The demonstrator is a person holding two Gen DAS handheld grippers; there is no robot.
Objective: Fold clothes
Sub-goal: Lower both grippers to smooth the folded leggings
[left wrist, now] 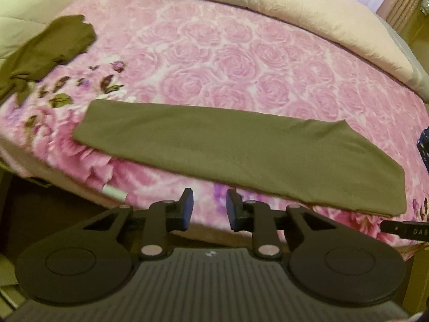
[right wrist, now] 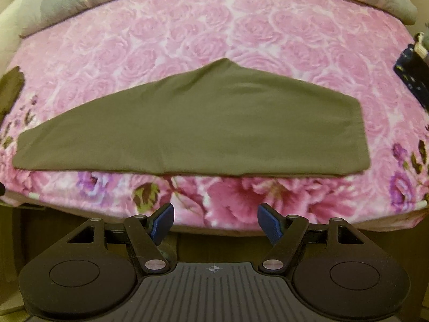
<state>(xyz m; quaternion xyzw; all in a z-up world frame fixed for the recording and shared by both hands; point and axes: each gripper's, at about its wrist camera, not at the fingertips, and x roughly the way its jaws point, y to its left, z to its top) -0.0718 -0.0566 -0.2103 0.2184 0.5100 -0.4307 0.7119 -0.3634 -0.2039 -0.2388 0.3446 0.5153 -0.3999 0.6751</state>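
Left gripper point(left wrist: 207, 209) fingers stand narrowly apart, empty, above the bed point(left wrist: 228, 53) edge; the folded olive garment point(left wrist: 241, 155) lies flat just beyond. Right gripper point(right wrist: 214, 221) fingers stand wide, empty; the same garment point(right wrist: 201, 126) spans the floral blanket ahead.

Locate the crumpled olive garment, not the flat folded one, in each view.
Left wrist: the crumpled garment lies upper left on the pink blanket, clear of the folded cloth.
Right wrist: only a sliver of it shows at the left edge, beyond the folded cloth's left end.
Shared landmark: the folded cloth lying across the rose-print blanket in both views.
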